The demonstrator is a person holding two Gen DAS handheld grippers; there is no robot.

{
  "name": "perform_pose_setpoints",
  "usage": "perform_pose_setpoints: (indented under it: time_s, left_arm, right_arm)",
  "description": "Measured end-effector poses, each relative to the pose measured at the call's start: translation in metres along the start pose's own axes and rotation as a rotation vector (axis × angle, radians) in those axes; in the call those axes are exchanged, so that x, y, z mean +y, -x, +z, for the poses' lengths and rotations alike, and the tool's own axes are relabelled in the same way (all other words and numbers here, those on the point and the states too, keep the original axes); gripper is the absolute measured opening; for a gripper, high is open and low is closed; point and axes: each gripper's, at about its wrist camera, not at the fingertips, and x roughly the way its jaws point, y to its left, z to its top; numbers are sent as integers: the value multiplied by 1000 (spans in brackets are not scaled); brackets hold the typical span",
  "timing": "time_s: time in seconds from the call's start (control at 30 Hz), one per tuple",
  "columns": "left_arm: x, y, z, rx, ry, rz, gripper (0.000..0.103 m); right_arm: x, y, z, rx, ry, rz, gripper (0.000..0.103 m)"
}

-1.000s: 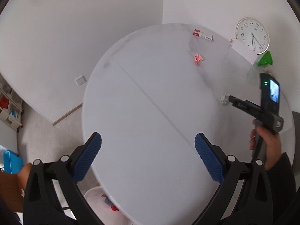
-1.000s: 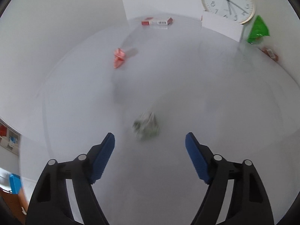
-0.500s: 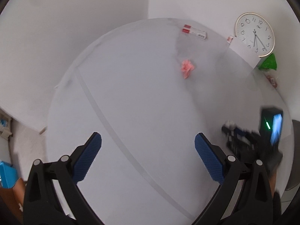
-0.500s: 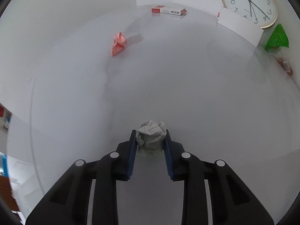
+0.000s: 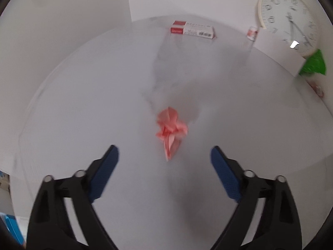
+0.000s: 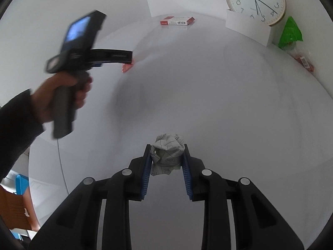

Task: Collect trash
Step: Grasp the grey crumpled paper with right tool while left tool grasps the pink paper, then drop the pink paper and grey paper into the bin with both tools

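Now sitting far closer to the crumpled pink paper (image 5: pixel 171 129) than half a second ago: left gripper (image 5: pixel 164 156), jaws spread wide, gripping nothing, blue pads (image 5: pixel 105 171) flanking the scrap's near tip without touching it. Lifting slightly since then as well: right gripper (image 6: pixel 166 162), jaws closed most of the way, pinching the crumpled grey paper ball (image 6: pixel 167 157) between blue pads (image 6: pixel 146 171).

Pink paper: lying on the round white table (image 5: pixel 83 104), roughly mid-surface, loosely wadded at the top, tapering to a point toward the camera, casting a soft shadow behind. Showing in the right wrist view only as a small red-pink sliver (image 6: pixel 127 67) under the left gripper's fingers (image 6: pixel 112 56).

Grey paper ball: showing dark printed lines and lettering, bulging above the pads, hanging clear of the tabletop as far as can be told.

Holding the left gripper by its grip: left hand (image 6: pixel 62 95), dark sleeve, motion-blurred.

Lying at the table's far edge: red-and-white carton (image 5: pixel 192 30). Leaning against the wall at the right: white wall clock (image 6: pixel 257 0), fronted by a white card (image 6: pixel 247 28). Sitting beside the card: green wrapper (image 6: pixel 290 33), with a small red-brown packet (image 6: pixel 303 61) just in front of it.
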Motion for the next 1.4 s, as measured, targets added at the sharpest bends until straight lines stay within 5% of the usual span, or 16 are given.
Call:
perform_pose_setpoints:
  time_s: [0.17,0.23,0.33,0.53,0.77,0.97,1.13,1.4]
  left_arm:
    - [-3,-26,10,17,18,-8,61]
    - [-6,-30,10,20,13,-6,43]
    - [-8,-33,10,19,21,-13,33]
    - [-7,-21,8,20,15,-13,28]
    - [25,76,-35,-18,79,-77,28]
    - [88,191,-128,-40,151,-49,28]
    - [159,292,-248,-58,238,3,28]
    - [240,352,-425,61,316,98,28]
  right_arm:
    - [-12,-4,1,-8,-43,14,28]
    - [-17,-4,2,-13,-63,12,28]
    - [-23,-3,-1,-20,-81,3,28]
    - [-25,0,-4,-28,-83,-11,28]
    - [18,15,-5,-43,5,-5,28]
    - [95,46,-29,-62,98,67,28]
    - [175,67,-72,-32,166,180,28]
    - [305,90,-161,81,350,350,29]
